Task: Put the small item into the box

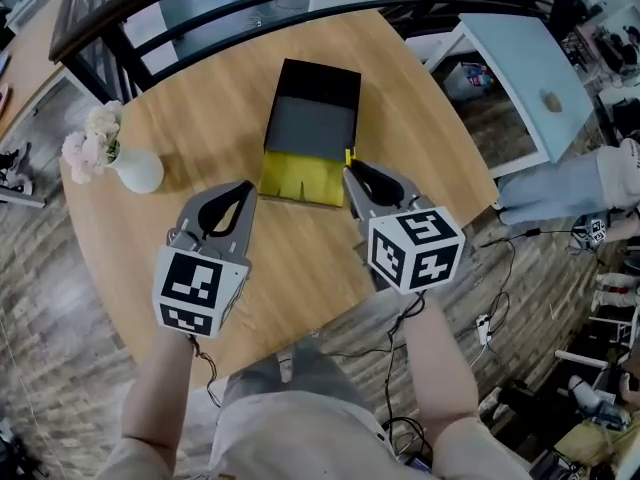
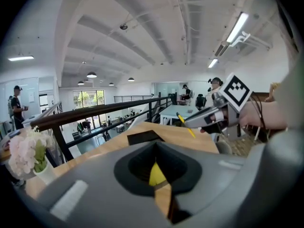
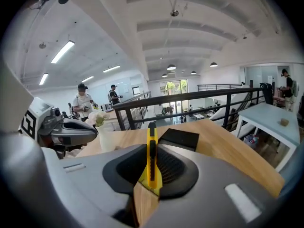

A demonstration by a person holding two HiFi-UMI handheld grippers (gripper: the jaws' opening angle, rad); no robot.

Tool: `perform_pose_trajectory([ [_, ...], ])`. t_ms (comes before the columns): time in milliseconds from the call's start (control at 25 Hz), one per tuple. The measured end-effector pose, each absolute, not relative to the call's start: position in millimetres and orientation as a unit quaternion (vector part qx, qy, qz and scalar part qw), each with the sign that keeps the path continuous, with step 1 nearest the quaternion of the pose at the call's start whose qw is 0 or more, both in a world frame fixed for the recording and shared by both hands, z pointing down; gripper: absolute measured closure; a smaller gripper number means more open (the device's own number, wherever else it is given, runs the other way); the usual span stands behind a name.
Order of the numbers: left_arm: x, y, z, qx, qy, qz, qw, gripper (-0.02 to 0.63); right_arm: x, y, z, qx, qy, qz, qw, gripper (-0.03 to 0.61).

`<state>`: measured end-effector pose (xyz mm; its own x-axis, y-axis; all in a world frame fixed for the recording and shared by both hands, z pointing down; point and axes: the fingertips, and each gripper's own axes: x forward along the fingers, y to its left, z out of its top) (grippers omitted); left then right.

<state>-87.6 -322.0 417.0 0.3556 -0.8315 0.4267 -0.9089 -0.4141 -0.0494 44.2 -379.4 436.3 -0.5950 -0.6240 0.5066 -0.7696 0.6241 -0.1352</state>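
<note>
A black box (image 1: 310, 118) lies open in the middle of the round wooden table (image 1: 200, 98), its yellow flap (image 1: 300, 178) folded toward me. My right gripper (image 1: 350, 171) is shut on a yellow utility knife (image 3: 151, 156), which stands upright between the jaws just right of the flap's near corner. In the left gripper view the knife (image 2: 186, 125) sticks out of the right gripper (image 2: 209, 118). My left gripper (image 1: 246, 187) hovers just left of the flap, shut with nothing in it. The box (image 3: 179, 139) lies ahead of the right gripper.
A white vase with pale flowers (image 1: 135, 168) stands at the table's left edge. A dark railing (image 1: 250, 8) runs behind the table. A light blue table (image 1: 530, 68) stands at the right, and cables (image 1: 500, 268) trail on the floor.
</note>
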Motion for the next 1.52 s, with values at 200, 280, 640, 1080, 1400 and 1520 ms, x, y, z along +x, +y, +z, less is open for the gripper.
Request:
perform_pose_trajectory([
  [200, -92, -335, 456, 0.814, -0.528, 0.200, 0.137, 0.611, 35, -390, 484, 0.382, -0.868, 0.199, 0.247, 0.514],
  [280, -93, -340, 466, 0.815, -0.525, 0.188, 0.159, 0.611, 33, -393, 498, 0.377, -0.865, 0.208, 0.257, 0.514],
  [640, -96, -357, 519, 0.804, -0.522, 0.225, 0.175, 0.611, 21, -405, 560, 0.351, -0.852, 0.241, 0.303, 0.514],
  [1080, -95, -365, 577, 0.795, -0.512, 0.248, 0.212, 0.611, 14, -414, 631, 0.326, -0.833, 0.262, 0.363, 0.513],
  [1400, -100, -369, 611, 0.783, -0.512, 0.257, 0.244, 0.611, 8, -413, 666, 0.296, -0.822, 0.284, 0.395, 0.514],
  [1520, -100, -368, 619, 0.781, -0.511, 0.256, 0.252, 0.611, 7, -412, 674, 0.290, -0.818, 0.287, 0.406, 0.513],
])
